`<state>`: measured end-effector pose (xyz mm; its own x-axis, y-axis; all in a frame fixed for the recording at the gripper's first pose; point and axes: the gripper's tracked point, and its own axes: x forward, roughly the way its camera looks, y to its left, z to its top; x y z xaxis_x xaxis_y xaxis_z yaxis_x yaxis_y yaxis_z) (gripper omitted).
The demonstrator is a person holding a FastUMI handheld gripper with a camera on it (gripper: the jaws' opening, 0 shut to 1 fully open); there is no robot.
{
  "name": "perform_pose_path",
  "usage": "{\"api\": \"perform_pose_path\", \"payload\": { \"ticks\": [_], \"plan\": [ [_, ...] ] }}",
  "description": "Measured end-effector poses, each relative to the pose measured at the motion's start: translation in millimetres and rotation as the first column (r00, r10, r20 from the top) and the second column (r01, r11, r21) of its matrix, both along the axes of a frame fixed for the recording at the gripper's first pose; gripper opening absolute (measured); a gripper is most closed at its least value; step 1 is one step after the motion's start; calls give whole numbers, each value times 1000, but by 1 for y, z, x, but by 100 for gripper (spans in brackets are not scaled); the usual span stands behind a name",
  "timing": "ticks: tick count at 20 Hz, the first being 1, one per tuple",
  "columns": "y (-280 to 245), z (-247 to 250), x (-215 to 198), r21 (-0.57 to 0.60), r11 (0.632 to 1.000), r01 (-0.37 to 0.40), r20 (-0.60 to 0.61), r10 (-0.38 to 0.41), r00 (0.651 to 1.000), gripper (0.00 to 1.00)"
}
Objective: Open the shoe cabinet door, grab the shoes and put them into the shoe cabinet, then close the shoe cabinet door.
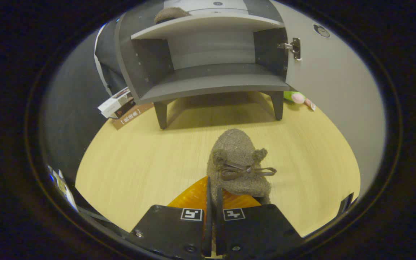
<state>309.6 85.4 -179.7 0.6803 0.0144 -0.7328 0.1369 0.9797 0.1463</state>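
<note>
My gripper (pixel 212 202) is shut on the heel edge of a fuzzy brown slipper (pixel 238 162) with small ears and a bow, which sticks out ahead of the fingers above the wooden floor (pixel 139 159). Beyond it stands the grey shoe cabinet (pixel 208 83) on short legs. Its door (pixel 323 90) hangs open to the right, with a hinge (pixel 294 47) showing. The lower shelf holds nothing. A second brown slipper (pixel 170 14) lies on the upper shelf.
Boxes and a brown card (pixel 119 106) lie on the floor left of the cabinet. A green and pink soft toy (pixel 298 98) lies by the cabinet's right leg, under the open door.
</note>
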Motion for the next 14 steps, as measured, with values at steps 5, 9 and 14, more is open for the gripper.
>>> {"api": "perform_pose_path", "payload": {
  "ticks": [5, 9, 14],
  "plan": [
    [1, 83, -7, -13, 1000, -21, 121, 23, 992, 8],
    [6, 166, 8, 20, 999, -36, 226, 30, 974, 8],
    [3, 261, 48, -44, 997, -68, 374, 80, 924, 8]
  ]
}}
